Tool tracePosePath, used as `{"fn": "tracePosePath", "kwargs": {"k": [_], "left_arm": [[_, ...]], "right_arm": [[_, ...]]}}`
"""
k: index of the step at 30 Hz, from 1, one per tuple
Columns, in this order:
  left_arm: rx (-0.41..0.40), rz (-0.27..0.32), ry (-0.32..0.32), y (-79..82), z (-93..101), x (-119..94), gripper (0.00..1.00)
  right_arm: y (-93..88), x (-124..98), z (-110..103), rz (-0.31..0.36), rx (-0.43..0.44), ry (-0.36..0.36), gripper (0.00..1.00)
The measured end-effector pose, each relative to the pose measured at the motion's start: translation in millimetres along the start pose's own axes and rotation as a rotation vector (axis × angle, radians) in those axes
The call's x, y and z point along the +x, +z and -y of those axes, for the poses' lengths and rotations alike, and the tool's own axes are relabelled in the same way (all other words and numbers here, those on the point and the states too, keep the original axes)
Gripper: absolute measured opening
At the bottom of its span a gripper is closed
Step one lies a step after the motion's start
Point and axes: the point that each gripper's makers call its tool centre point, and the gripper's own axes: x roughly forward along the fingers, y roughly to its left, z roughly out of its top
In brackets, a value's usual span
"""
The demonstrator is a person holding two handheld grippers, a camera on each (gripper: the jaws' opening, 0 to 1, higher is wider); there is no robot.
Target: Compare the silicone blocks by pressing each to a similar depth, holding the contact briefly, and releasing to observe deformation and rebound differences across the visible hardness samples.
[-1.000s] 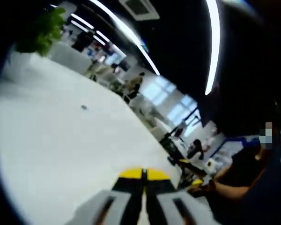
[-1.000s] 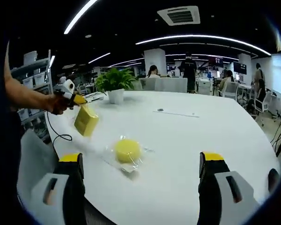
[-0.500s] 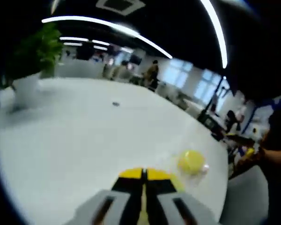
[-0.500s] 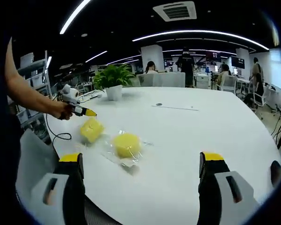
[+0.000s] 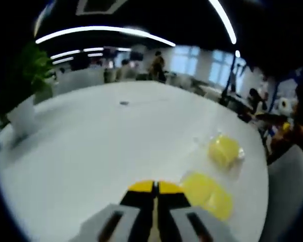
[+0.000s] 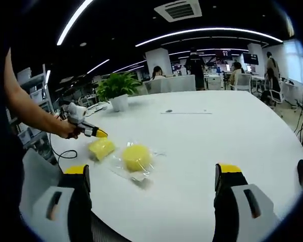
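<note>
From the right gripper view I see my right gripper [image 6: 151, 201] with its yellow-tipped jaws spread wide apart and nothing between them, hanging over the near edge of the white table [image 6: 232, 131]. Ahead on the tabletop lie two yellow silicone samples: a round block [image 6: 137, 156] resting on a clear plastic wrapper [image 6: 134, 174], and just to its left a flatter square block [image 6: 101, 148]. The two sit just beside each other, near the table's left edge. My left gripper [image 6: 93, 132] comes in from the left, held in a hand [image 6: 70, 128], its yellow tip just above the square block's far corner; I cannot tell if it touches. In the left gripper view, which is blurred, its jaws are pressed together with nothing pinched between them, the square block [image 5: 207, 194] lies just right of the tips and the round block [image 5: 224, 149] beyond it. A potted plant [image 6: 116, 91] stands at the far left of the table, and a small dark object [image 6: 168, 111] lies farther across.
</note>
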Motion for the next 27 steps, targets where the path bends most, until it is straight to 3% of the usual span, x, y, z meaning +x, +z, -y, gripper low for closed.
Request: {"fn": "tracePosePath", "kwargs": {"k": [3, 6, 7, 8, 9, 12, 13, 15, 16, 17, 20, 21, 23, 24, 26, 27], "left_arm": [[-0.009, -0.018, 0.017, -3.6, -4.8, 2, 0.00], [0.017, -0.042, 0.019, -4.8, -5.2, 3, 0.00], [0.044, -0.071, 0.022, -7.6, -6.8, 3, 0.00], [0.133, -0.100, 0.035, -8.7, -8.9, 4, 0.00], [0.144, -0.106, 0.036, -8.3, -6.8, 4, 0.00], [0.117, -0.117, 0.039, -5.2, -6.5, 4, 0.02], [0.133, -0.119, 0.055, -4.8, -10.8, 3, 0.07], [0.196, -0.093, 0.147, 2.7, -28.4, 2, 0.24], [0.203, -0.067, 0.148, 8.5, -29.8, -1, 0.34], [0.110, -0.037, 0.134, 12.7, -29.5, -4, 0.41], [0.123, -0.007, 0.153, 21.0, -35.8, -18, 0.66], [0.102, 0.027, 0.143, 26.6, -35.3, -23, 0.73], [0.043, 0.093, 0.061, 36.6, -21.4, -30, 0.94], [0.043, 0.146, 0.040, 44.9, -17.7, -34, 1.00], [0.007, 0.181, 0.054, 49.8, -22.1, -48, 0.99], [-0.066, 0.187, 0.036, 50.9, -20.7, -56, 1.00]], "right_arm": [[-5.3, 3, -5, -0.035, -0.019, 0.017, 0.97], [-0.8, 3, -7, -0.024, -0.017, 0.026, 0.97], [-0.6, 3, -7, -0.024, -0.017, 0.027, 0.97], [-0.8, 3, -8, -0.025, -0.020, 0.028, 0.97], [-1.4, 4, -7, -0.028, -0.022, 0.029, 0.97], [-0.6, 6, -7, -0.025, -0.010, 0.031, 0.97], [0.9, 6, -7, -0.021, -0.013, 0.032, 0.97], [4.7, 7, -9, -0.009, -0.018, 0.037, 0.97], [10.2, 8, -10, 0.020, -0.032, 0.044, 0.96], [10.9, 7, -10, 0.021, -0.035, 0.040, 0.96], [12.4, 6, -7, 0.014, -0.030, 0.030, 0.97], [9.8, 7, 0, -0.010, -0.084, 0.005, 0.96], [5.4, 7, 4, -0.047, -0.134, -0.012, 0.96], [8.7, 8, 2, -0.033, -0.107, -0.001, 0.96], [14.1, 7, 6, -0.018, -0.087, -0.009, 0.96], [15.3, 7, 7, -0.016, -0.083, -0.010, 0.96]]}}
